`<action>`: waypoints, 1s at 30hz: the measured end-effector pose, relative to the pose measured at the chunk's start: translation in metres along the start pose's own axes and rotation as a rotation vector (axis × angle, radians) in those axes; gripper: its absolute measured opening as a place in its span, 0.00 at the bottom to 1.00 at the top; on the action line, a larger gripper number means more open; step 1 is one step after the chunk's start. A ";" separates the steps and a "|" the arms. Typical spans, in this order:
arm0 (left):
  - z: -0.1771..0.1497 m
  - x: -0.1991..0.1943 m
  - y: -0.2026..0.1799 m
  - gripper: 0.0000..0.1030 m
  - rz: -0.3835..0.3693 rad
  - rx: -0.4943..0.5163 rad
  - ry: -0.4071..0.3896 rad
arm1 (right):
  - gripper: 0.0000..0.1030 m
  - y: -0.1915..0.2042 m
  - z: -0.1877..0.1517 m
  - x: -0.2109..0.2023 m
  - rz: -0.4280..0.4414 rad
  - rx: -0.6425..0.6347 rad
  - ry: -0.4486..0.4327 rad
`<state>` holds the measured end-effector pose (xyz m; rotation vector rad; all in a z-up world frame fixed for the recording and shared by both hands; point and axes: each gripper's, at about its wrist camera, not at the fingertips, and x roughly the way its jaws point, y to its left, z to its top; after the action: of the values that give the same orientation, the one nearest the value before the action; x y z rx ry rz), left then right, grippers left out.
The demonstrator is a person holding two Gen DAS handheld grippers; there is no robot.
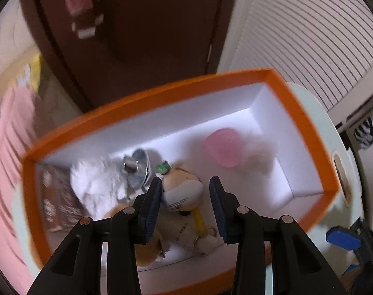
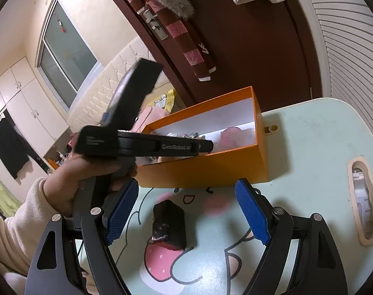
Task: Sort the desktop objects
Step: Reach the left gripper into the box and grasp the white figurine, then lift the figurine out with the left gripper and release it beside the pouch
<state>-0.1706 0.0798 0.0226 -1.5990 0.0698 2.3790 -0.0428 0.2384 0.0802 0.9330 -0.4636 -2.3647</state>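
Note:
An orange box (image 1: 147,98) with a white inside holds a plush dog keychain (image 1: 186,194), a white fluffy item (image 1: 97,184), a silver metal piece (image 1: 134,169), a brown packet (image 1: 56,201) and a pink object (image 1: 224,147). My left gripper (image 1: 186,180) hangs over the box, jaws partly apart. The plush dog's head lies in the gap below them, and the right pad stands clear of it. Over the table, my right gripper (image 2: 187,184) is open and empty. A small black object (image 2: 169,223) lies on the table below its fingers. The same box (image 2: 211,169) stands just beyond.
The pale green table (image 2: 309,147) has a cartoon print and a slot handle (image 2: 361,201) at its right edge. A person's hand (image 2: 88,172) holds the left gripper at the box's left end. A dark brown door and a ribbed white wall stand behind.

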 end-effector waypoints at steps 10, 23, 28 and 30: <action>-0.017 -0.061 0.012 0.32 -0.074 -0.023 -0.195 | 0.79 0.000 -0.002 0.003 -0.003 0.006 0.014; -0.132 -0.102 0.040 0.32 -0.098 -0.127 -0.196 | 0.79 0.004 -0.009 0.009 -0.032 -0.001 0.031; -0.153 -0.077 0.045 0.32 -0.123 -0.181 -0.154 | 0.79 0.008 -0.010 0.010 -0.049 -0.019 0.029; -0.158 -0.071 0.047 0.32 -0.126 -0.197 -0.152 | 0.79 0.010 -0.011 0.012 -0.054 -0.024 0.034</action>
<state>-0.0147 -0.0092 0.0212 -1.4474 -0.2951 2.4620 -0.0390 0.2224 0.0713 0.9848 -0.4012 -2.3936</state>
